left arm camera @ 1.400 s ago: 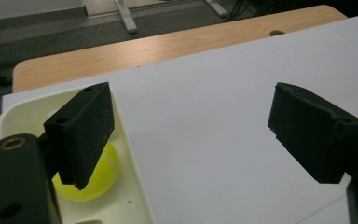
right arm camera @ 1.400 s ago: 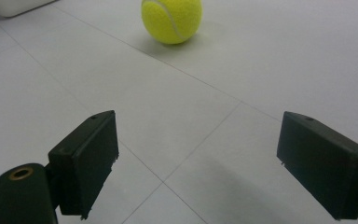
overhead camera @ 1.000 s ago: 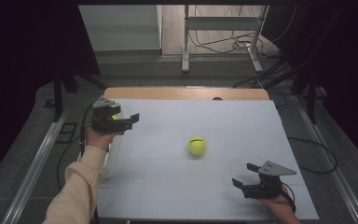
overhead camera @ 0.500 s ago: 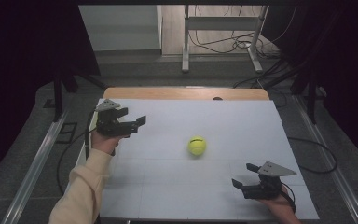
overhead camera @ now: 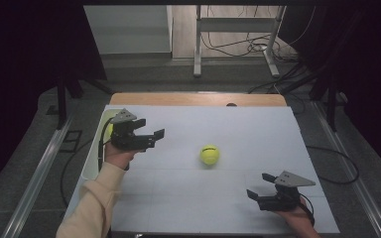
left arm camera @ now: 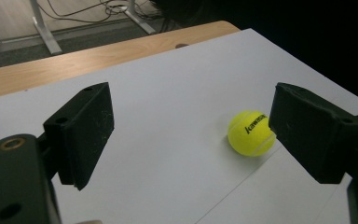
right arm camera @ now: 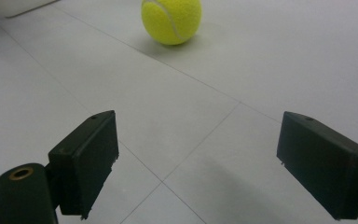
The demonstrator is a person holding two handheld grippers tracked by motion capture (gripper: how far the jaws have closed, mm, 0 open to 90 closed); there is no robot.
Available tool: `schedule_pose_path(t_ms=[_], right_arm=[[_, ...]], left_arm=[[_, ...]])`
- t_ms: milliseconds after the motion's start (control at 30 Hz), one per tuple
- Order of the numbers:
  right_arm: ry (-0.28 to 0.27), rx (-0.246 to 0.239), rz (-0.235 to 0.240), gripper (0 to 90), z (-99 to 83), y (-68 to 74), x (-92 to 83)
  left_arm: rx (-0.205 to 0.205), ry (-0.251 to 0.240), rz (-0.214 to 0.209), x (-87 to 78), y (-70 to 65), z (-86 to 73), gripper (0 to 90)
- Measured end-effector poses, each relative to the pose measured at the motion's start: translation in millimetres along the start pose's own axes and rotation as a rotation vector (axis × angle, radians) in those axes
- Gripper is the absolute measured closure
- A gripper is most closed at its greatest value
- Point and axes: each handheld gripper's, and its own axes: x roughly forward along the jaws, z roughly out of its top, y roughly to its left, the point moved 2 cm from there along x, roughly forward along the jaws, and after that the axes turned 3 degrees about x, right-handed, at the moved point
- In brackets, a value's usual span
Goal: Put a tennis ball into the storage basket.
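A yellow tennis ball (overhead camera: 209, 154) lies alone near the middle of the white table top (overhead camera: 228, 124). My left gripper (overhead camera: 156, 137) hovers at the table's left side, pointing right toward the ball, jaws open and empty. Its own camera has the ball (left arm camera: 251, 132) ahead, close to the right jaw but beyond it. My right gripper (overhead camera: 254, 197) rests low at the front right, open, nothing between its jaws. From there the ball (right arm camera: 171, 20) lies farther off, up and slightly left.
A pale bin (overhead camera: 95, 148) hangs along the table's left edge beside my left hand. A wooden strip (overhead camera: 193, 99) borders the far edge. Beyond it stand a metal frame's legs (overhead camera: 238, 44) and loose cables on the floor.
My left gripper has moved right, over the table and closer to the ball. The right gripper and the ball have stayed put.
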Motion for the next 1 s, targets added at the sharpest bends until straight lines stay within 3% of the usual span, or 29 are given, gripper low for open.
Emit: schedule_pose_path(t_ms=[533,1000], right_arm=[[-0.009,0.018,-0.008,13.0,0.0,-3.7,-0.9],[-0.011,0.009,-0.001,13.0,0.5,-2.2,-1.0]], left_arm=[[0.036,0.017,-0.084,29.6,-22.2,2.7,14.5],[0.072,0.055,-0.107,48.3,-37.9,2.4,14.1]])
